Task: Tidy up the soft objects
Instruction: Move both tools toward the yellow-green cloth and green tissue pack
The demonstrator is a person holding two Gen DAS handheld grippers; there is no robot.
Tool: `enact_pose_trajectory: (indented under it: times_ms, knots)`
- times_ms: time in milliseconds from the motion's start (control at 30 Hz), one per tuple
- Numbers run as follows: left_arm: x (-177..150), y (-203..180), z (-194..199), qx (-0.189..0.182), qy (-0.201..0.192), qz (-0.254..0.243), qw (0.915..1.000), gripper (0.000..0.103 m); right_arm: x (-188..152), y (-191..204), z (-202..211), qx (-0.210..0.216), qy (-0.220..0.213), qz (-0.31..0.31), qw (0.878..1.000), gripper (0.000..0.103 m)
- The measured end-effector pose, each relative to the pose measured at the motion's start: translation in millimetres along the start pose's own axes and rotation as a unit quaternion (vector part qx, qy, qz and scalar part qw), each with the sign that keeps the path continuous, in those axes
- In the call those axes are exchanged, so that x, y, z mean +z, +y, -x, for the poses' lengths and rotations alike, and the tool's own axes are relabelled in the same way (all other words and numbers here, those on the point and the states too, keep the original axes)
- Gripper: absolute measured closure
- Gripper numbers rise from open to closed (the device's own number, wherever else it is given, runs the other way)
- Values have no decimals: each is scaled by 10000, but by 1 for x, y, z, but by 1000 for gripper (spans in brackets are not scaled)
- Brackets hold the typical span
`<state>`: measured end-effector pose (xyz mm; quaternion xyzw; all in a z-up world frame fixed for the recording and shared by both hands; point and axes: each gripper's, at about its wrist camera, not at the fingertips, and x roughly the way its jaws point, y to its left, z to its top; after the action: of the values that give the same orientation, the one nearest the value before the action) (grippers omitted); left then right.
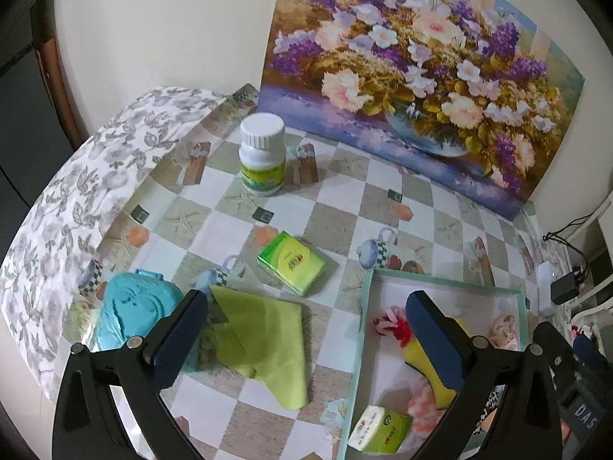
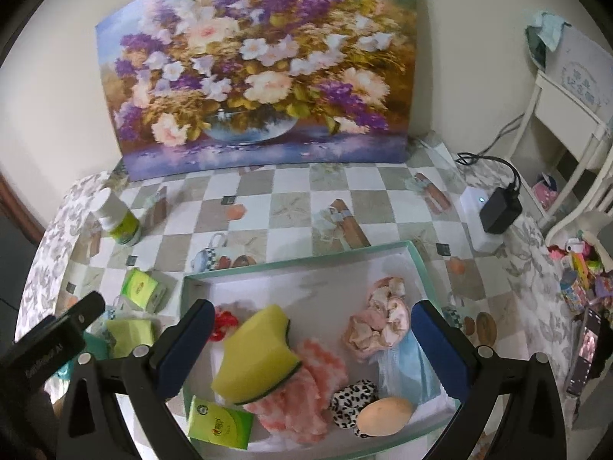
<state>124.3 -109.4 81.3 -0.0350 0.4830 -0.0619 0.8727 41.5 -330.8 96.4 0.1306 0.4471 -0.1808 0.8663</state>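
A shallow box with a pale green rim (image 2: pixel 306 262) (image 1: pixel 440 279) holds a yellow sponge (image 2: pixel 254 352), a pink fluffy cloth (image 2: pixel 306 402), a crumpled pink cloth (image 2: pixel 377 326), a blue mask (image 2: pixel 410 364), a leopard scrunchie (image 2: pixel 350 395), a beige puff (image 2: pixel 385 414), a red and white knot (image 1: pixel 390 324) and a green tissue pack (image 2: pixel 220 427). On the table lie a green cloth (image 1: pixel 264 341) and a second tissue pack (image 1: pixel 291 262). My left gripper (image 1: pixel 306 329) is open, above the green cloth and the box's left wall. My right gripper (image 2: pixel 310 349) is open and empty over the box.
A white pill bottle (image 1: pixel 262 153) stands at the back left. A turquoise moulded case (image 1: pixel 132 312) lies left of the green cloth. A flower painting (image 1: pixel 413 76) leans on the wall. A white hub and black charger (image 2: pixel 494 211) sit at the table's right edge.
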Motion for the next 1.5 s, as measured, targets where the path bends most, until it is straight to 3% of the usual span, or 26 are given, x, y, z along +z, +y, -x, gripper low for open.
enact_pose_trajectory:
  times_ms: [100, 200, 400, 533, 700, 1000, 1133, 1500]
  knots:
    - [4, 8, 4, 11, -114, 0, 9999, 0, -1, 9, 3, 79, -155, 85, 9998, 0]
    - [7, 14, 7, 99, -213, -52, 9997, 0, -3, 16, 0, 252, -68, 51, 9996, 0]
    - [16, 33, 12, 64, -298, 49, 9995, 0, -10, 34, -6, 126, 121, 238, 9996, 0]
    - [21, 44, 20, 117, -397, 12, 9991, 0, -8, 39, -1, 377, 108, 73, 9992, 0]
    - [28, 60, 31, 179, -505, -23, 9986, 0, -9, 67, 9, 449, -58, 461, 9979, 0]
    - [36, 95, 25, 423, -113, 96, 9990, 0, -20, 126, 4, 853, 11, 1045, 9909, 0]
    - [36, 107, 16, 662, -9, 56, 9978, 0, -29, 151, -9, 935, 218, 1281, 9871, 0]
    - [33, 133, -36, 632, 761, 244, 9948, 0, -63, 196, -70, 981, 1081, 1701, 9746, 0]
